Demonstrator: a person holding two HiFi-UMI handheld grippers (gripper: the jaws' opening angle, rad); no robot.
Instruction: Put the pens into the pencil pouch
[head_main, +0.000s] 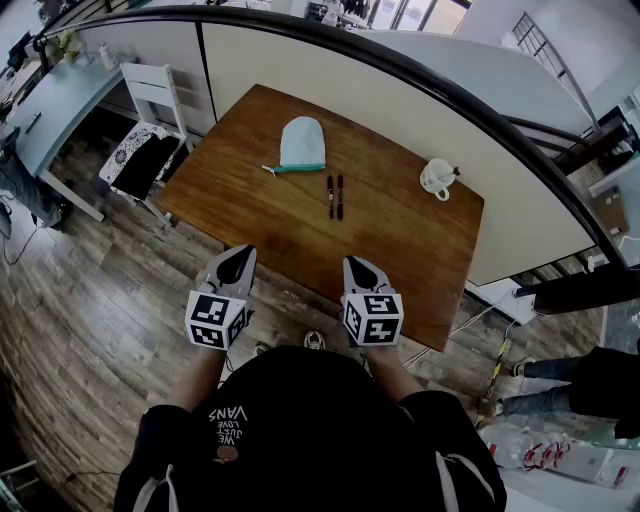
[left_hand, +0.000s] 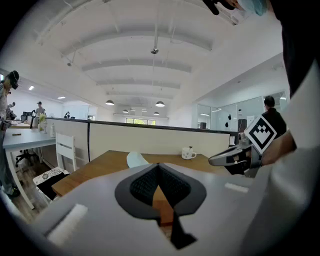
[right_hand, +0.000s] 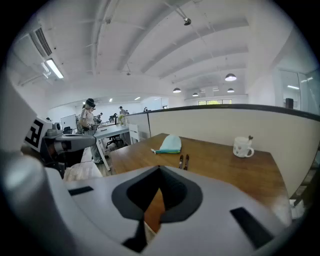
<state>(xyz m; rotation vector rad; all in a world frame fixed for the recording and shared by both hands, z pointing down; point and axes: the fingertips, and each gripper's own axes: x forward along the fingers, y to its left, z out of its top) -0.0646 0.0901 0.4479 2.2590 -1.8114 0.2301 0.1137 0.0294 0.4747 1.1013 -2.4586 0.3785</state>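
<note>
Both tools closed, empty, at lower centre; pens (head_main: 335, 197) lie long axis up-frame, nearer right gripper (head_main: 360, 265) than left gripper (head_main: 238, 255), pencil pouch (head_main: 302, 145) just upper-left of them.

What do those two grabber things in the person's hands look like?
The left gripper and right gripper are pale grey and pointed, with black ridged pads inside the tip. Behind each sits a cube with black-and-white square markers. The person wears a black top with white lettering and pale stripes down the sleeves.
</note>
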